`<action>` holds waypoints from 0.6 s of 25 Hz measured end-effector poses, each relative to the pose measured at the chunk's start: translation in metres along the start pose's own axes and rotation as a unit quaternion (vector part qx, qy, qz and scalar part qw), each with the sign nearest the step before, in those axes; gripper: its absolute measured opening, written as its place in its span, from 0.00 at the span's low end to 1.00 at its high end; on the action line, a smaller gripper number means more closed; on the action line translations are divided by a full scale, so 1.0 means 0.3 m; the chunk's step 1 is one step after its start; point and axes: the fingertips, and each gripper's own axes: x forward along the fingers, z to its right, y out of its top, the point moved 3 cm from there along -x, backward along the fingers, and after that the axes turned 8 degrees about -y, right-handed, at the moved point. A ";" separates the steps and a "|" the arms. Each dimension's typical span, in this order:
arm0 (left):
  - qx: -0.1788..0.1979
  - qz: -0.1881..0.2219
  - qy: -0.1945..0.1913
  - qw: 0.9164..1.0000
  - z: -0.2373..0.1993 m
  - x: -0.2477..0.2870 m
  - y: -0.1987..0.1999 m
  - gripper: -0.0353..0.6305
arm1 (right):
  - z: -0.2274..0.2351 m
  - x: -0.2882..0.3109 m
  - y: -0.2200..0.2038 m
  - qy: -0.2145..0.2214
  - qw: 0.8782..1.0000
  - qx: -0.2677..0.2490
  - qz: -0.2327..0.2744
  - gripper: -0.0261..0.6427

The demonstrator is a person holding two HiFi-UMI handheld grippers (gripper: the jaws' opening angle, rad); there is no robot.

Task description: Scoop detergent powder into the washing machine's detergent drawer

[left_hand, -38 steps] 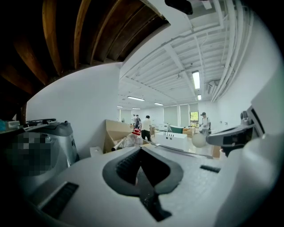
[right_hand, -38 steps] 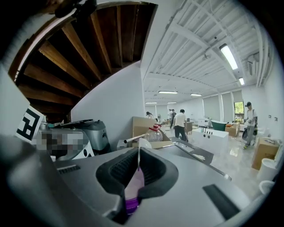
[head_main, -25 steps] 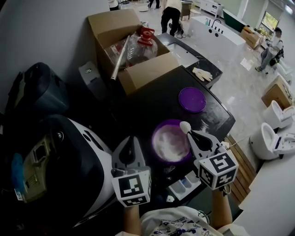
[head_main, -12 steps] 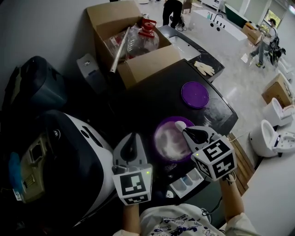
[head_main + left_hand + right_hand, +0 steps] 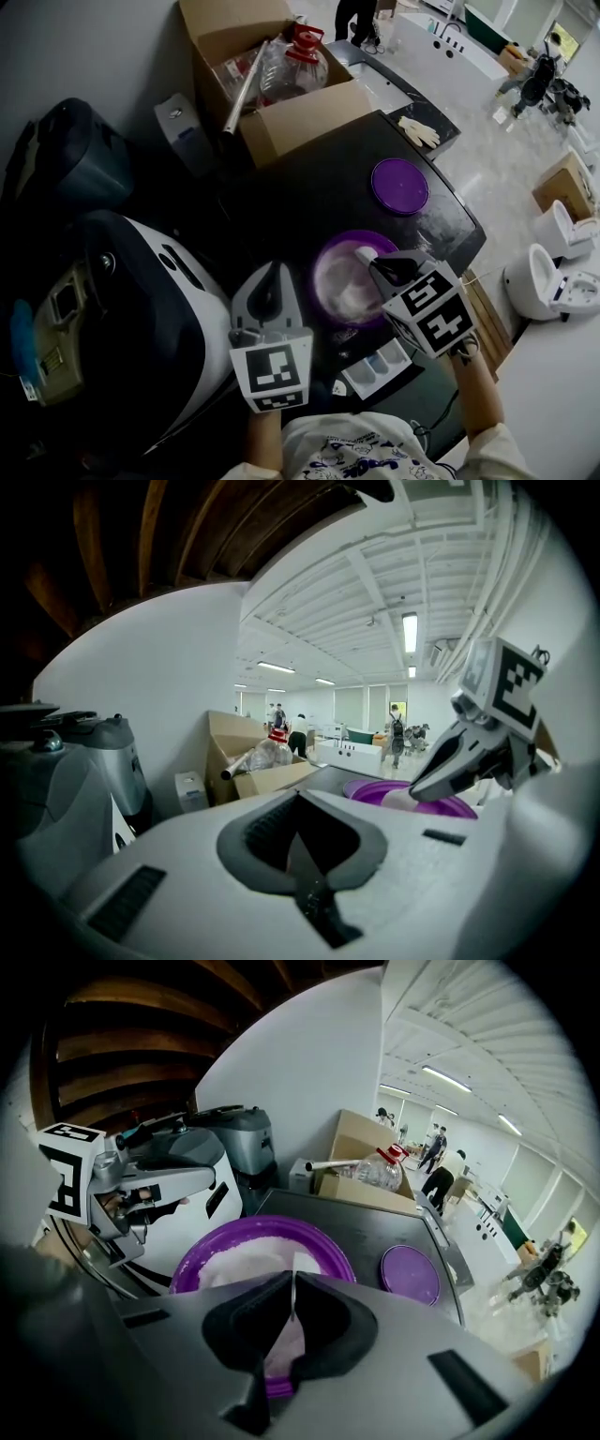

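Observation:
A purple bowl point(image 5: 339, 281) of white detergent powder point(image 5: 246, 1262) stands on the dark washer top point(image 5: 281, 206). My right gripper point(image 5: 380, 268) is shut on a white spoon point(image 5: 366, 254), whose scoop end sits over the powder at the bowl's right side. The spoon's thin handle point(image 5: 293, 1299) runs between the jaws of the right gripper point(image 5: 293, 1277). My left gripper point(image 5: 272, 275) hangs just left of the bowl, shut and holding nothing; its jaws point(image 5: 297, 801) meet in a closed seam. The open detergent drawer point(image 5: 379, 368) shows below the bowl, near my body.
A purple lid point(image 5: 399, 186) lies flat behind the bowl. A cardboard box point(image 5: 281, 84) with a clear jug and a pole fills the back. A white machine body point(image 5: 159, 300) is at the left. White gloves point(image 5: 418, 132) lie at the far right edge.
My right gripper has carried the spoon leftward from the bowl's right rim to above the powder. The left gripper has barely moved.

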 end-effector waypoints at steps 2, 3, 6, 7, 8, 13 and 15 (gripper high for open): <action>0.000 -0.001 -0.001 1.000 0.003 0.004 -0.005 0.06 | -0.003 0.009 -0.006 0.001 1.000 -0.010 -0.012 0.08; -0.001 -0.002 -0.001 1.000 0.002 0.005 -0.007 0.06 | -0.004 0.015 -0.008 0.001 1.000 -0.015 -0.017 0.07; -0.002 -0.004 -0.001 1.000 -0.001 0.008 -0.014 0.06 | -0.012 0.027 -0.009 0.003 0.999 -0.024 -0.032 0.07; -0.002 -0.005 0.000 1.000 -0.003 0.010 -0.016 0.06 | -0.013 0.030 -0.009 0.003 0.999 -0.028 -0.036 0.08; -0.003 -0.006 0.000 1.000 -0.004 0.012 -0.017 0.06 | -0.014 0.034 -0.009 0.004 0.999 -0.032 -0.039 0.07; -0.003 -0.007 0.004 1.000 -0.015 0.017 -0.018 0.06 | -0.026 0.053 -0.012 0.014 0.997 -0.048 -0.056 0.08; -0.004 -0.007 0.004 1.000 -0.016 0.017 -0.020 0.06 | -0.030 0.056 -0.017 0.019 0.996 -0.054 -0.062 0.08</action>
